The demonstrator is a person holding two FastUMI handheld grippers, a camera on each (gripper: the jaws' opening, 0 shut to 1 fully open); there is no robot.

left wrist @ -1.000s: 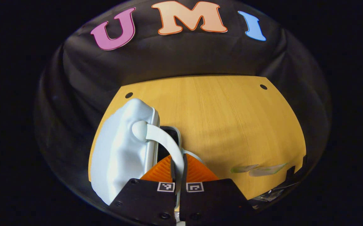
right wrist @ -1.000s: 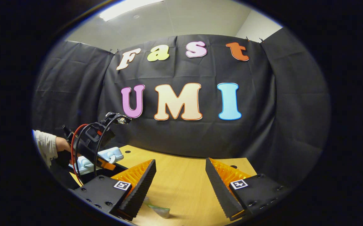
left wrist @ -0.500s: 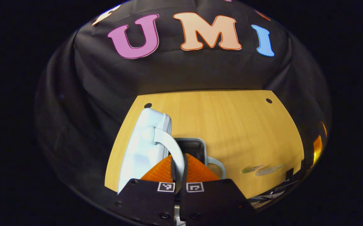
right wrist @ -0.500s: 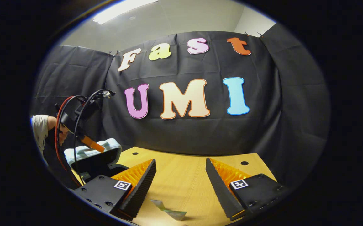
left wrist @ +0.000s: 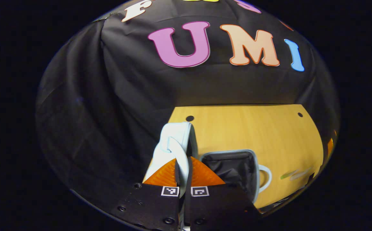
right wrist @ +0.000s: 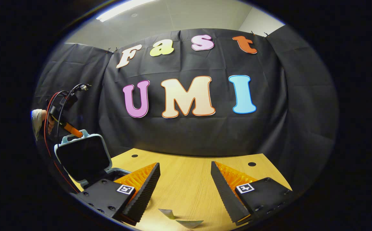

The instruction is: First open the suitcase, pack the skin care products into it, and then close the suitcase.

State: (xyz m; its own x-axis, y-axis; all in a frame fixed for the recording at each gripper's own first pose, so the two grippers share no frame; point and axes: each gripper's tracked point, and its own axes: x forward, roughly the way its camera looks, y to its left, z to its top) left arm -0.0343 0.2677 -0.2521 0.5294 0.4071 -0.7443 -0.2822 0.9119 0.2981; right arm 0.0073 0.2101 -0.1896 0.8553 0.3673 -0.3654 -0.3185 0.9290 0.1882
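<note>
Gripping the lid handle (left wrist: 177, 150) between both fingers, the left gripper (left wrist: 183, 173) is closed tight on that pale loop, with the lid (left wrist: 173, 141) standing upright just beyond its tips. In the left gripper view the case (left wrist: 234, 170) lies open on the table (left wrist: 253, 128), its dark lined base facing up to the right of the lid, and a 2nd handle (left wrist: 266, 176) curves off the base's right side. Farther right, near the table's edge, 2 thin sachets (left wrist: 296, 175) lie flat, well apart from the case.

In the right gripper view the lid (right wrist: 83, 157) is raised at the far left, dark inside turned toward the camera, with the left gripper (right wrist: 72, 131) pinching its top and a hand (right wrist: 46, 120) behind it. The right gripper (right wrist: 185, 179) hangs over the table (right wrist: 186, 170) with its fingers spread wide and nothing between them. The sachets (right wrist: 181, 218) lie on the wood just below and between its fingers, not touched by either.
</note>
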